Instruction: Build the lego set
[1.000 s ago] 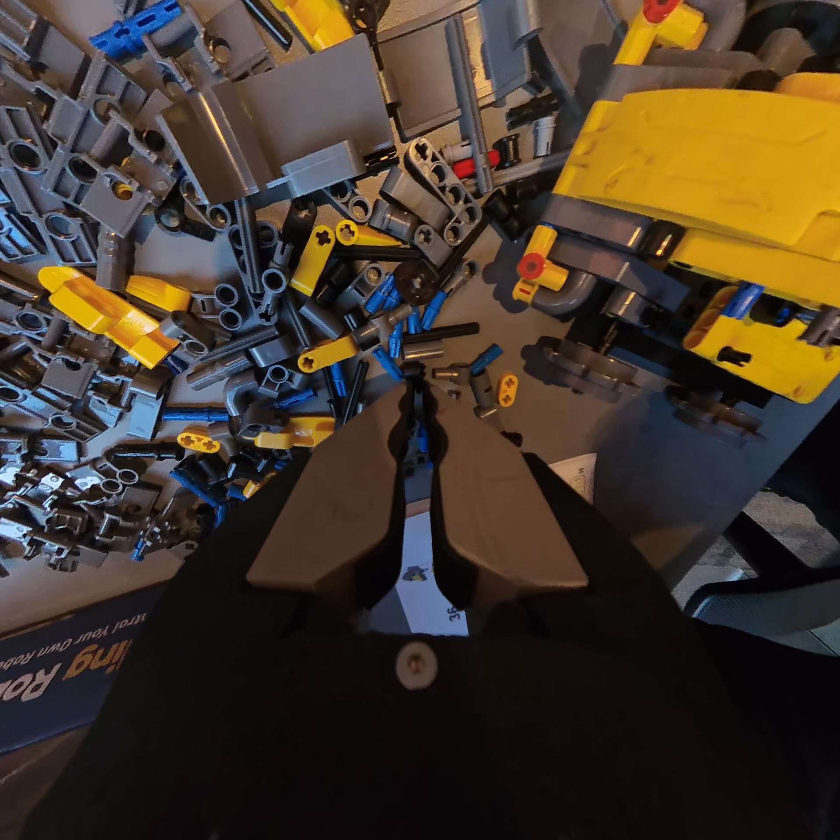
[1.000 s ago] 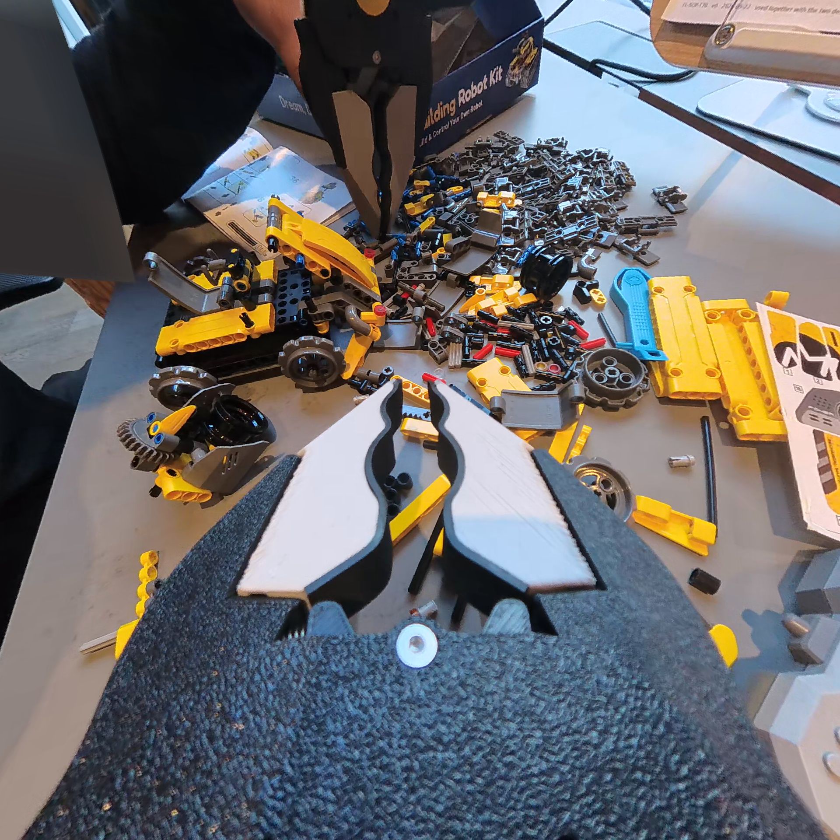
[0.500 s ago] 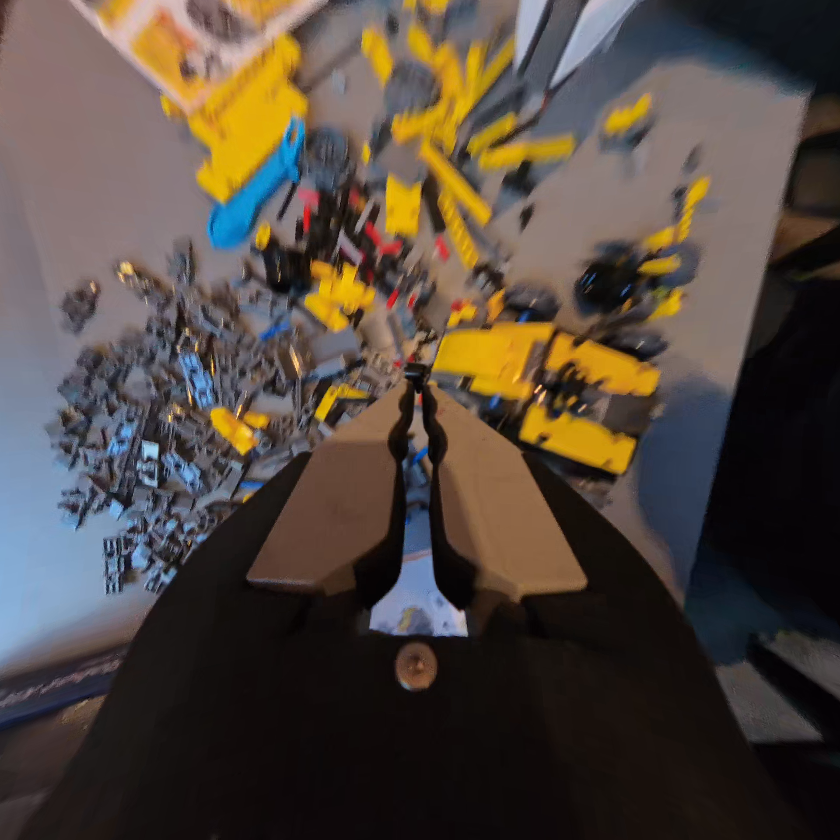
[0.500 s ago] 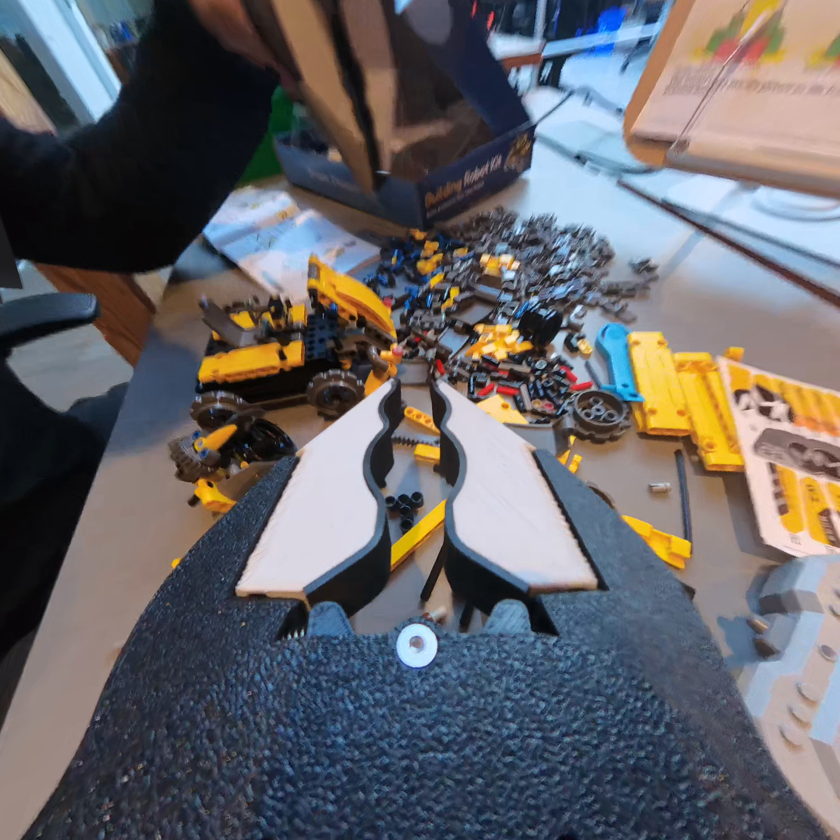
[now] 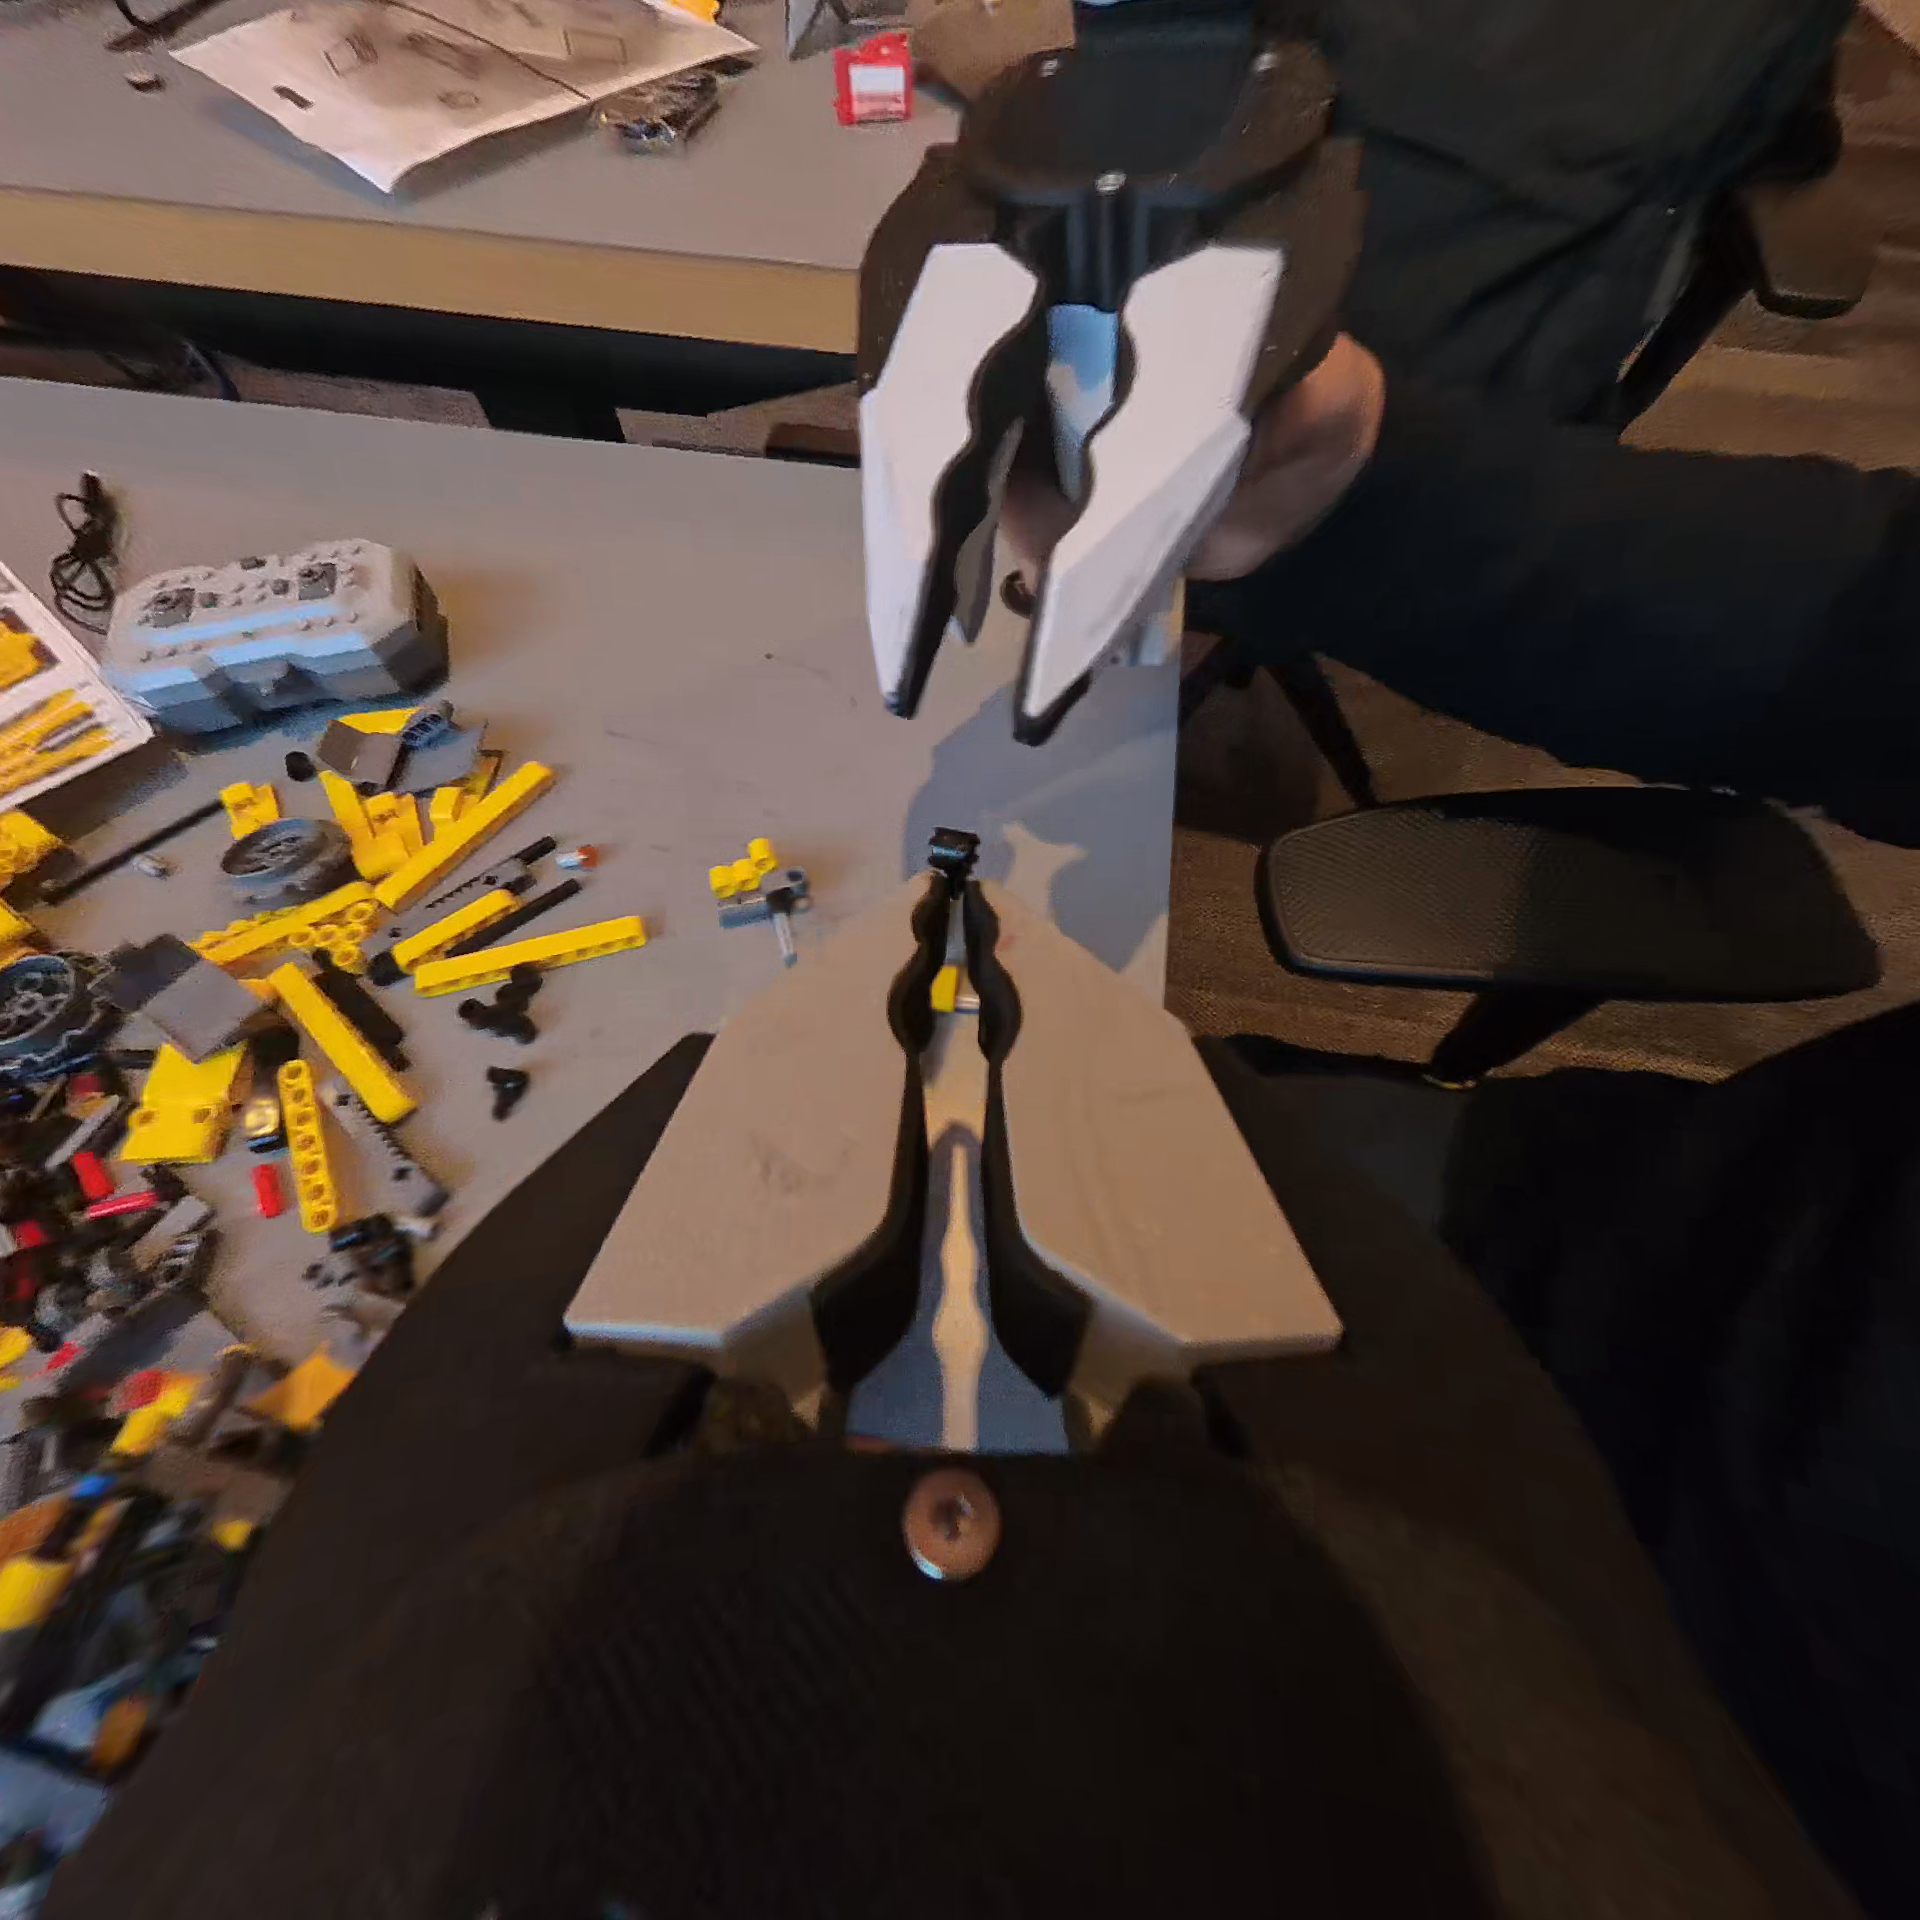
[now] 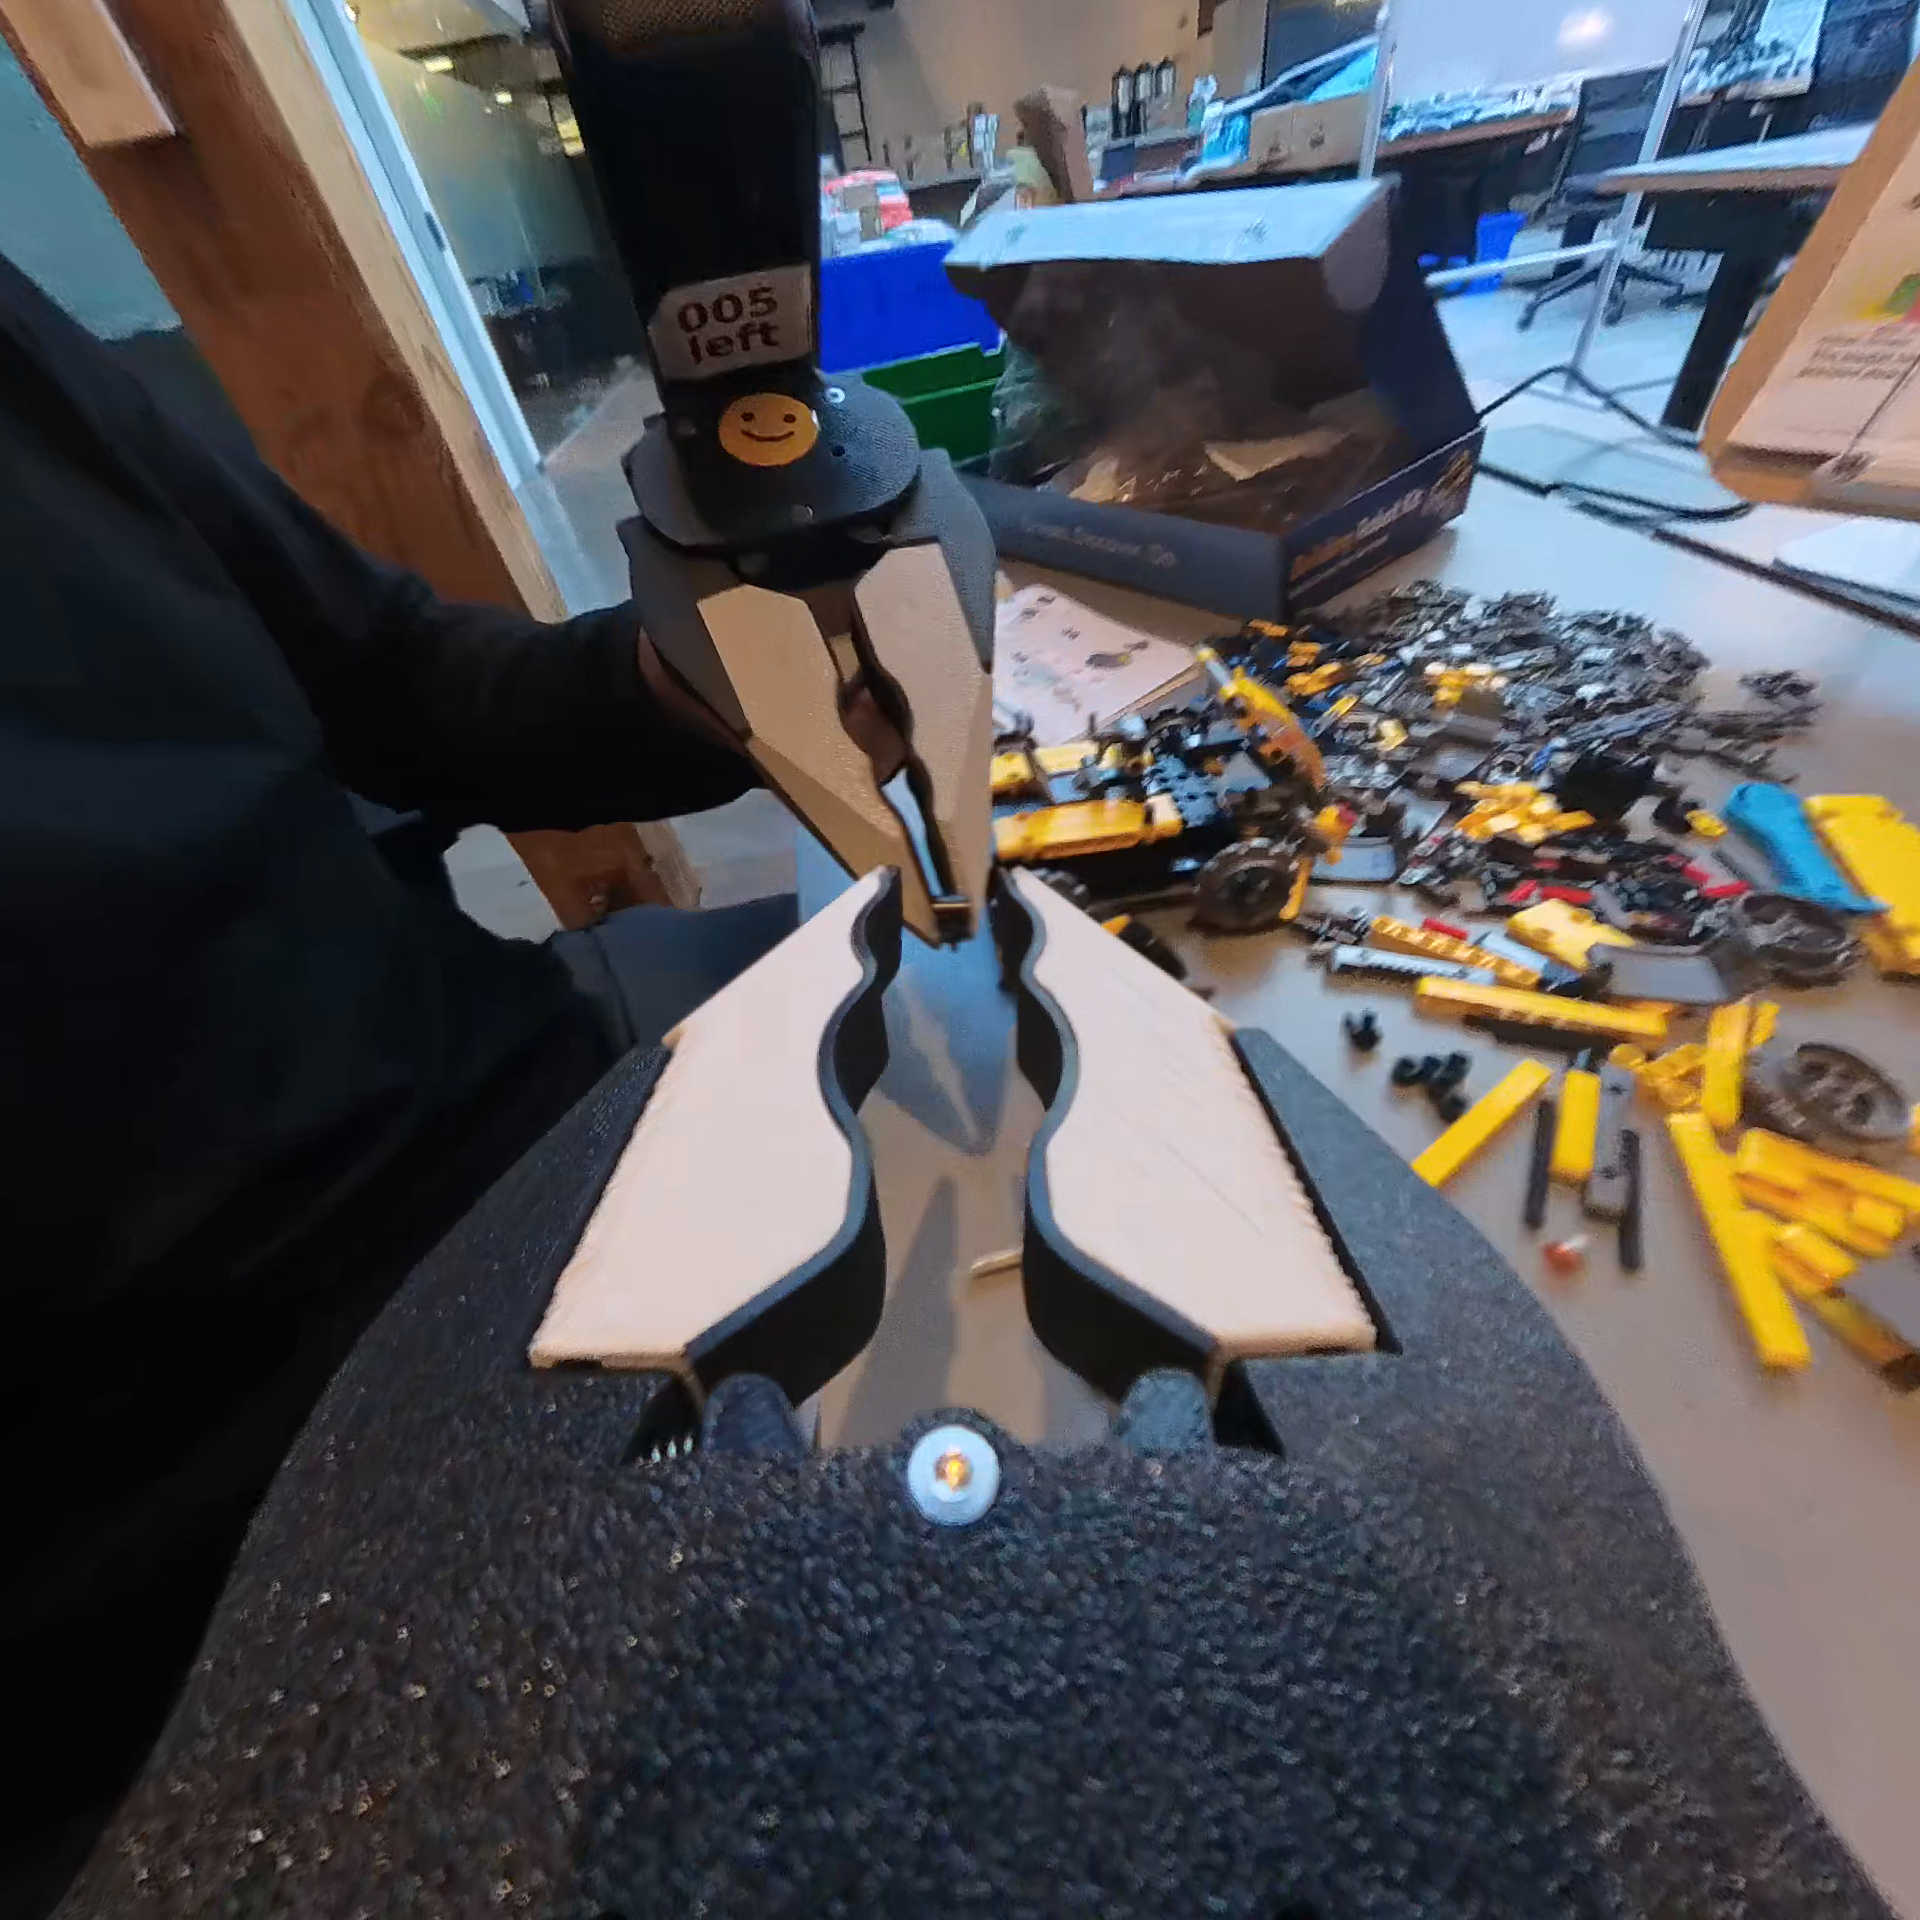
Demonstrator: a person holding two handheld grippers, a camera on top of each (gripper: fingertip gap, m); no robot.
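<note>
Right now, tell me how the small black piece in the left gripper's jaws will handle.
The small black piece looks like hard moulded plastic: probably stiff and very light. The left gripper pinches it only at the very tips, so a nudge might twist it or pop it loose. It is tiny, so likely hard to regrip if dropped.

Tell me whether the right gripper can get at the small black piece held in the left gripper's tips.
Probably yes. The right gripper is open, and the small black piece pinched by the left gripper sticks out between its fingertips, with nothing between them.

two grippers [image 5: 953, 883] [image 5: 961, 717], one grey battery box [image 5: 275, 632], one blue tool [image 6: 1792, 847]
</note>
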